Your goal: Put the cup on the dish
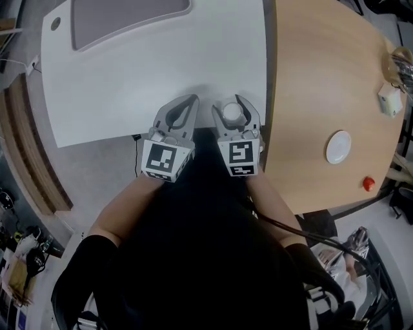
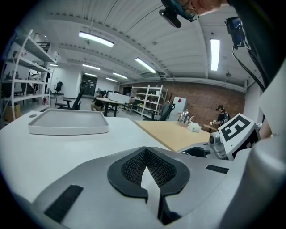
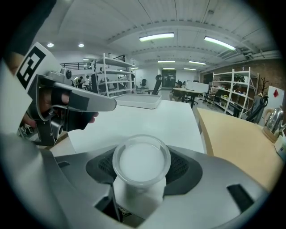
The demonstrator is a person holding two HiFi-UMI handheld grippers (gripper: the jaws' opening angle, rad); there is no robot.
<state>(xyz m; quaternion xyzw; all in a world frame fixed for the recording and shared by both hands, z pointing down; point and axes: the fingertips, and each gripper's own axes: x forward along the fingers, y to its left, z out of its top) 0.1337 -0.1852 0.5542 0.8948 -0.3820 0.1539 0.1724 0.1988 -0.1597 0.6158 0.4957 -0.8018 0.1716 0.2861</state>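
Note:
A white translucent cup (image 1: 231, 113) (image 3: 141, 159) stands upright on the white table (image 1: 116, 90) near its front edge. My right gripper (image 1: 231, 103) (image 3: 142, 145) is around it, jaws wide open on either side and not pressing on it. The dish (image 1: 338, 147), a small white round plate, lies on the wooden table (image 1: 316, 71) off to the right, well apart from the cup. Beside the right gripper on its left, my left gripper (image 1: 191, 100) (image 2: 145, 150) is shut with nothing in it.
A grey tray (image 1: 129, 19) (image 2: 67, 123) (image 3: 138, 102) rests at the back of the white table. Near the wooden table's front edge is a small red thing (image 1: 368, 184), and a white box (image 1: 390, 100) lies at its far right. Shelves and chairs stand further back.

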